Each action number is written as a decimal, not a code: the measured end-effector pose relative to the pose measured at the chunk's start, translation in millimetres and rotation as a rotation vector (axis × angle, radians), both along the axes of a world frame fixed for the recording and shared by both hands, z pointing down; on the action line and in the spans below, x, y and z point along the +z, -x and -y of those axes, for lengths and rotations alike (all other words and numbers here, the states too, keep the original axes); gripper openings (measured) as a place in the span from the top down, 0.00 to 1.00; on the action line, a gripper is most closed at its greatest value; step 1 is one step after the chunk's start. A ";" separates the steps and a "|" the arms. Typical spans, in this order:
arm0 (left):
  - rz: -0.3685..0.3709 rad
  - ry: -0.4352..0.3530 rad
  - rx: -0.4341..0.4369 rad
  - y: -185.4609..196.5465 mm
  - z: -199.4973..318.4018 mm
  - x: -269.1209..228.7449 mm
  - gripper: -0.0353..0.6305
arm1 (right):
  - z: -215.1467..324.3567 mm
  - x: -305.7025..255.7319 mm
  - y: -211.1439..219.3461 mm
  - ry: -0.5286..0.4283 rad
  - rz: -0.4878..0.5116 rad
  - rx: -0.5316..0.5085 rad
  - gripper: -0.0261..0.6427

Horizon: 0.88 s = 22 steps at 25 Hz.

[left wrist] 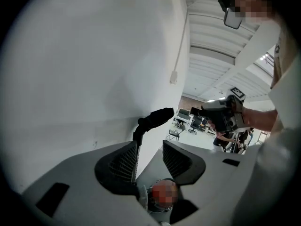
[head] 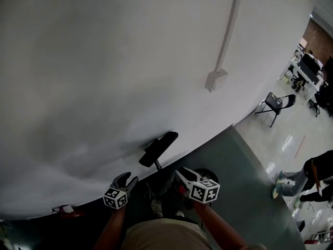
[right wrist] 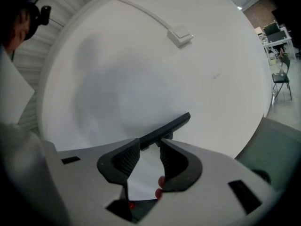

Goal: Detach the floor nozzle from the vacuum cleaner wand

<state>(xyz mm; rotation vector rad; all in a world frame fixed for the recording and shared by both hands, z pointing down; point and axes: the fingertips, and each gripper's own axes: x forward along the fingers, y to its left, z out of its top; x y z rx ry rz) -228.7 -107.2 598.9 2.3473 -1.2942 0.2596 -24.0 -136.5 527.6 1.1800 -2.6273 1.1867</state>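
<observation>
The black floor nozzle [head: 158, 148] is lifted in front of the white wall, on a short dark neck [head: 156, 165] that runs down between my two grippers. It also shows ahead of the jaws in both gripper views, as the nozzle [left wrist: 156, 116] and the nozzle [right wrist: 164, 128]. The left gripper [head: 126, 179] is to the lower left of the neck, clear of it, jaws nearly together with nothing between them. The right gripper [head: 181, 174] is to the lower right, shut on nothing that I can see. The vacuum's dark body [head: 167, 185] is low between them, mostly hidden.
A white cable duct ends in a junction box [head: 216, 79] on the wall. A black folding chair [head: 274, 104] stands at the right, with desks [head: 307, 69] beyond. A person [head: 312, 176] crouches on the light floor, far right. A dark mat [head: 244, 191] is underfoot.
</observation>
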 end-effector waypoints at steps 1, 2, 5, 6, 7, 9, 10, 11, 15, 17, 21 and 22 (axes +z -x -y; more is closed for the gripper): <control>0.006 -0.001 0.020 -1.1 5.5 5.0 0.71 | 7.7 3.9 3.5 0.033 0.020 0.018 0.77; 0.007 0.001 0.039 -2.6 10.9 10.9 0.71 | 15.3 7.4 7.5 0.066 0.046 0.029 0.73; -0.011 0.010 0.073 -9.2 28.3 30.7 0.71 | 38.9 16.1 20.2 0.156 0.117 0.035 0.63; -0.014 0.011 0.074 -10.8 34.8 37.4 0.71 | 47.1 18.8 24.3 0.182 0.138 0.037 0.60; -0.012 0.009 0.072 -11.5 41.2 43.7 0.70 | 54.7 21.8 27.9 0.208 0.162 0.044 0.58; 0.003 0.004 0.070 -12.3 51.9 54.6 0.70 | 66.6 26.2 34.9 0.264 0.224 0.066 0.56; 0.009 0.004 0.075 -13.4 56.1 59.0 0.70 | 71.0 27.4 38.9 0.291 0.256 0.074 0.55; 0.014 0.005 0.082 -15.1 60.0 62.9 0.69 | 74.6 28.4 43.3 0.316 0.283 0.078 0.53; 0.032 -0.001 0.107 -22.0 76.9 75.0 0.68 | 92.2 35.2 59.8 0.391 0.327 0.076 0.49; 0.032 0.000 0.111 -24.5 86.0 81.3 0.66 | 104.0 41.3 66.5 0.429 0.338 0.079 0.49; 0.039 0.019 0.109 -29.6 103.7 101.8 0.59 | 121.8 58.8 79.1 0.535 0.352 0.089 0.48; 0.044 0.026 0.114 -32.5 106.6 107.9 0.59 | 124.2 63.5 80.5 0.559 0.343 0.095 0.48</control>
